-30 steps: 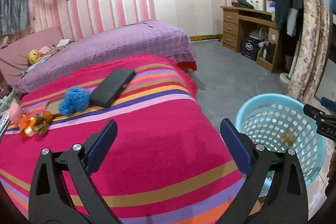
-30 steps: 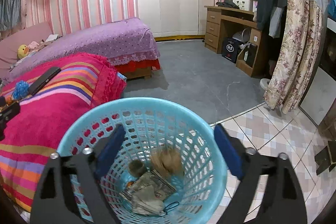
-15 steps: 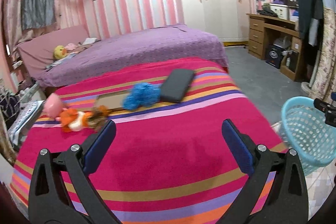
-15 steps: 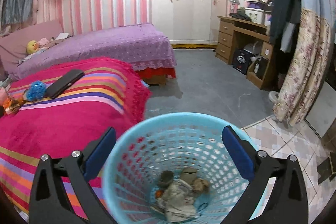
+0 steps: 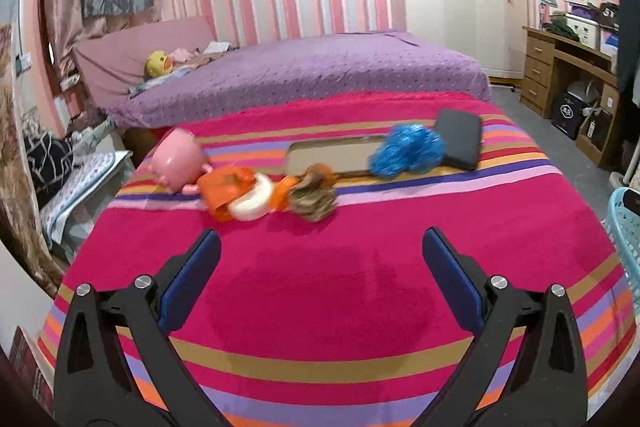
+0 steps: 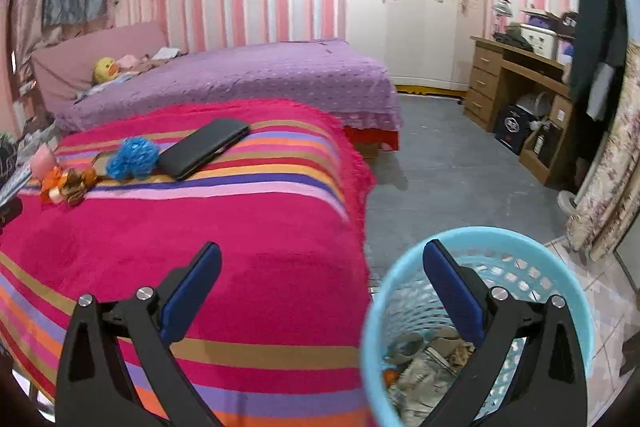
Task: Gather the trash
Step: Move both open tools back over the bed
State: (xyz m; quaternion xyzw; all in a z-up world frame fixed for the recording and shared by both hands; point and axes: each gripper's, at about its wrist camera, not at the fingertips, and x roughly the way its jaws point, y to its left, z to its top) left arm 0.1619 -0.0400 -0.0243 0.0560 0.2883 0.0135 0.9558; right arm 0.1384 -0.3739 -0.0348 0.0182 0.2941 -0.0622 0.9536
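Plainly, the left claw [image 5: 320, 259] is spread wide and empty above the striped blanket of the bed [image 5: 360, 291], and the litter lies straight ahead of it, well apart from its tips: a brown crumpled wad [image 5: 314, 201] just left of its centre line, touching an orange wrapper [image 5: 228, 189] and a white ring-shaped piece [image 5: 252, 205] further left. The wad looks light, soft and easily crushed, so it should take a pinch across its middle without slipping; the orange wrapper seems thin and floppy and would probably be better taken by a raised fold. Beyond these, ahead and to the right, sit a blue fluffy ball [image 5: 408, 151] and a dark flat case [image 5: 460, 139], with a pink toy [image 5: 178, 161] ahead to the left; they seem no trash and are close enough to be knocked. The right claw [image 6: 320, 263] is likewise spread and holds nothing; the blue basket [image 6: 372, 327] stands on the floor under its right finger, paper scraps already inside, hard by the bed's edge. Between both claws and the litter the blanket gives open room.
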